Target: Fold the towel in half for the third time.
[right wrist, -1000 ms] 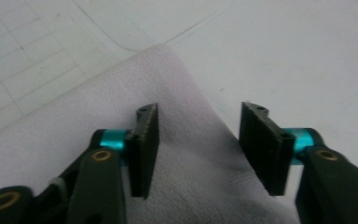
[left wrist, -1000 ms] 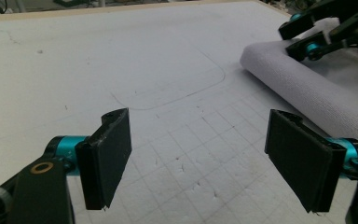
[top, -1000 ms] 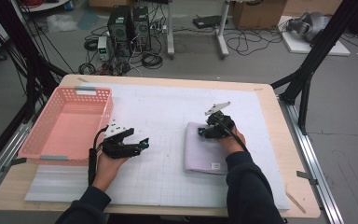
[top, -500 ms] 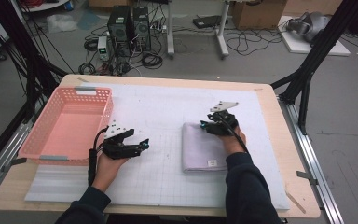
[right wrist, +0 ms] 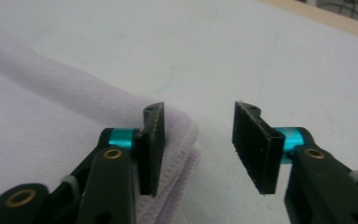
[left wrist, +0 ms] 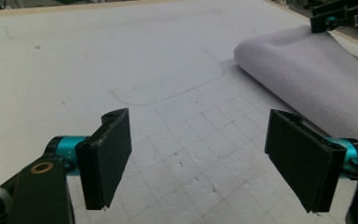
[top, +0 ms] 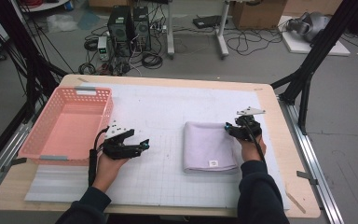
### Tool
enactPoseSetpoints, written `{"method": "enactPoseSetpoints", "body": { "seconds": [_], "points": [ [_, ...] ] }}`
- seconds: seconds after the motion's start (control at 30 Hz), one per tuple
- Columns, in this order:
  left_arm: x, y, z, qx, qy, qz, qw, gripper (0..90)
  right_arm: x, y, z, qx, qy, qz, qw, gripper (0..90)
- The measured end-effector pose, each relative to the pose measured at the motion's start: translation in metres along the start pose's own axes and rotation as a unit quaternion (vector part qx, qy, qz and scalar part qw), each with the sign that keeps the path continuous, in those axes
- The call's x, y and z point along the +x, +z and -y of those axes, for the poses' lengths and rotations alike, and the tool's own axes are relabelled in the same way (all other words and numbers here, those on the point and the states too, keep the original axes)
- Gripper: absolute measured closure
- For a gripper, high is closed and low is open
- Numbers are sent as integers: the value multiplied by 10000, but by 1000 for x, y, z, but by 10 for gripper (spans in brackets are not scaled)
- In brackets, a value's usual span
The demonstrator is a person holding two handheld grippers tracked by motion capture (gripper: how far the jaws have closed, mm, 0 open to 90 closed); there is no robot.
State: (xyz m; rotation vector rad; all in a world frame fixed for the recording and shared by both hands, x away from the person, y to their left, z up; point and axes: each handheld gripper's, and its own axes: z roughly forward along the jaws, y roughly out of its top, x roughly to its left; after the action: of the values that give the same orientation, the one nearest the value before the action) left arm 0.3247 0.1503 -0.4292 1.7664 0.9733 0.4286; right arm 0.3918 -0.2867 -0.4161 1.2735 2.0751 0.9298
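The folded lilac fleece towel (top: 209,146) lies beside the right gripper (right wrist: 198,140), whose half-parted jaws, just opening, straddle its hem corner. The high view adds the left gripper (top: 142,145), spread wide, holding nothing.

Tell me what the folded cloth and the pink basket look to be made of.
Folded cloth: soft, matte lilac fabric, probably fleece or microfibre; fuzzy nap, stitched hem, small sewn label. Pink basket: rigid moulded plastic, slightly glossy, going by its perforated lattice walls and formed rim.
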Motion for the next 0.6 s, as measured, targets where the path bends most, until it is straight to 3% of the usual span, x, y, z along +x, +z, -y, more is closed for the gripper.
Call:
{"method": "enactPoseSetpoints", "body": {
  "seconds": [0.03,0.07,0.13,0.17,0.27,0.3,0.37,0.4,0.5,0.57,0.6],
  "points": [
    [0,0,0,-11,-12,0,10000,231,0,-6,0,-93,-48,-105,9999,548],
    [0,0,0,-18,-15,-6,10000,231,3,-14,3,-160,-116,-398,9990,531],
    [0,0,0,-16,4,-12,10000,231,5,-15,4,-125,-179,-492,9986,521],
    [0,0,0,-38,-14,-18,10000,231,8,-17,7,-18,-271,-522,9983,514],
    [0,-2,-1,-89,-14,-23,10000,228,10,-17,21,351,-538,-313,9974,499],
    [1,-3,-1,-111,-18,-33,9999,226,8,-18,26,416,-491,-212,9977,490],
    [1,-3,-2,-151,-33,-50,9999,212,1,-21,33,354,-210,-231,9989,490],
    [1,-4,-2,-178,-64,-58,9998,204,-1,-24,37,458,-181,-75,9988,491],
    [3,-5,-2,-250,-145,42,9996,203,-2,-29,40,380,-106,-55,9992,497],
    [2,-7,-3,-339,-133,86,9993,194,-1,-37,43,330,-190,39,9993,496],
    [3,-8,-4,-384,-157,123,9991,186,-6,-50,49,-55,91,-241,9997,471]
  ]
}}
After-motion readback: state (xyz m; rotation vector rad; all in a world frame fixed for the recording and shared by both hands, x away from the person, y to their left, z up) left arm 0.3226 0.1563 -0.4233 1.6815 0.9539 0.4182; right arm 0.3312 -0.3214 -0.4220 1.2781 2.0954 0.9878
